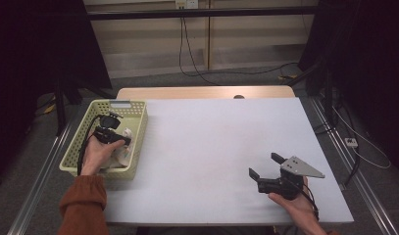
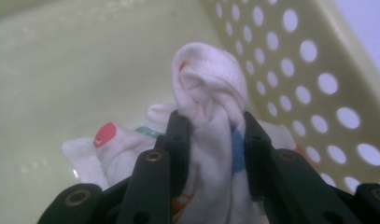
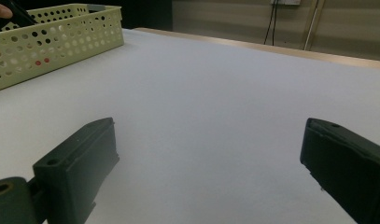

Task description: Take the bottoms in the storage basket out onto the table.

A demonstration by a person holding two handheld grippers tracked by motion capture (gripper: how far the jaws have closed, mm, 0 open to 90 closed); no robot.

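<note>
pinching a white cloth (bunched) inside the basket, left claw.

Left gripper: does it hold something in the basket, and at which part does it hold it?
Yes. The left gripper is shut on a white cloth inside the yellow basket, pinching a bunched fold just below its top. The right gripper is open and holds nothing.

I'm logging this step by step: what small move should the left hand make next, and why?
Probably lift straight up. The left hand-held gripper is already shut on a bunched white cloth inside the basket, close to its holed wall, so rising should clear the rim before moving sideways.
</note>
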